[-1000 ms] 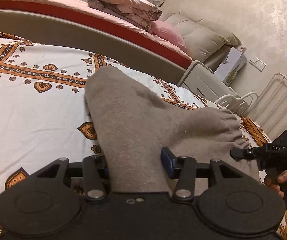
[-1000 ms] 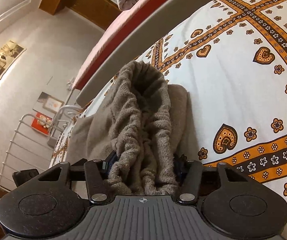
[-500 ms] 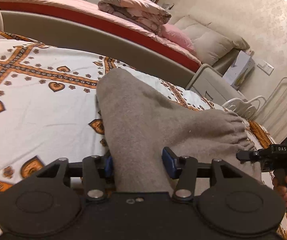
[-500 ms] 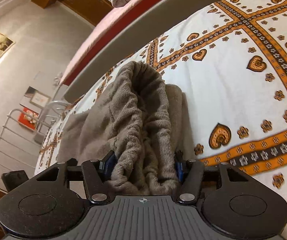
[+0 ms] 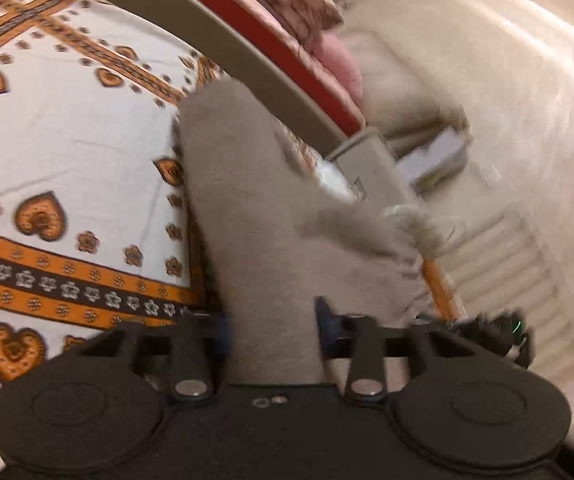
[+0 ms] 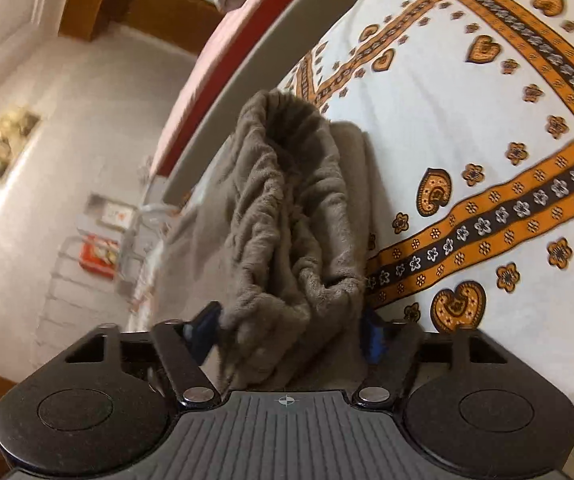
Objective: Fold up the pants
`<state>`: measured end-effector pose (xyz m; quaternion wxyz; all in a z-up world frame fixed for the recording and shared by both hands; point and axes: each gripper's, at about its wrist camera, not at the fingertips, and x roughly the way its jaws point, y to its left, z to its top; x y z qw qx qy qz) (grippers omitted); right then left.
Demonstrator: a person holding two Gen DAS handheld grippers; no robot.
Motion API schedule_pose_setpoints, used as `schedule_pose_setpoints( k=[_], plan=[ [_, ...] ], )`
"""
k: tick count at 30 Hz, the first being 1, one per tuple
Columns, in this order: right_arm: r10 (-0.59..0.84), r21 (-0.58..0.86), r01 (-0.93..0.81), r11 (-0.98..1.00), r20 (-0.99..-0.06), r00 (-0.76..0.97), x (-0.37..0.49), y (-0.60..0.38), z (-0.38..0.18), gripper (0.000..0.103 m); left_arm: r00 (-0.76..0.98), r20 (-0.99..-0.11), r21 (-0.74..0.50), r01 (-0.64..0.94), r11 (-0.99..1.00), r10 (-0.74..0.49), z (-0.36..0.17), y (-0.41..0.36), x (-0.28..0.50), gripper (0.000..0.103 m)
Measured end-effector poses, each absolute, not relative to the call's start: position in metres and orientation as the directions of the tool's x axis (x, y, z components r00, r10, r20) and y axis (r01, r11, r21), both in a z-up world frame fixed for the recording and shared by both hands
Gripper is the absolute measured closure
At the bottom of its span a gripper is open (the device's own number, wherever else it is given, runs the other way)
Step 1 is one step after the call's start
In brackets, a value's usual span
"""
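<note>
Grey fleece pants lie on a white bedspread with orange heart borders. One leg runs away from my left gripper, whose jaws are closing; the cloth fills the gap between its blue pads. In the right wrist view the gathered elastic waistband stands bunched up between the fingers of my right gripper. Its jaws are opening, and the left pad stands slightly off the cloth. The bedspread stretches to the right of the pants.
A second bed with a red-trimmed pink cover runs along the far side behind a beige rail. A bedside cabinet and a white wire rack stand past the bed's end. The rack also shows left of the pants.
The left view has rolled and slid sideways, now blurred, and the left jaws have narrowed on the leg. The right jaws have widened around the waistband, which sags more loosely.
</note>
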<state>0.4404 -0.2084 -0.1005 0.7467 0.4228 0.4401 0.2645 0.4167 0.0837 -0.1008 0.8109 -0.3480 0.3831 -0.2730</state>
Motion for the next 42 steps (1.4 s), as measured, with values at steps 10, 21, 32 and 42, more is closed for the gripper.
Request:
schedule_pose_setpoints(
  k=[10,21,32,42],
  plan=[
    [0.716,0.821,-0.012,0.571,-0.491,0.496,0.424,-0.210,-0.101,0.038,0.537,-0.546,-0.639,0.231,0.734,-0.644,-0.095,0.072,0.413,0.074],
    [0.706,0.836,-0.013,0.549,-0.456,0.541,0.476,-0.208,-0.101,0.009,0.635,-0.491,-0.636,0.207,0.744,-0.597,-0.094,0.081,0.441,0.032],
    [0.703,0.761,-0.194,0.619,-0.427,0.569,0.495,-0.198,-0.081,0.057,0.689,-0.462,-0.563,0.259,0.785,-0.559,-0.086,0.073,0.488,0.078],
    [0.638,0.751,-0.104,0.652,-0.470,0.610,0.486,-0.208,-0.095,0.027,0.744,-0.538,-0.384,0.202,0.901,-0.396,-0.073,0.058,0.464,0.023]
  ],
)
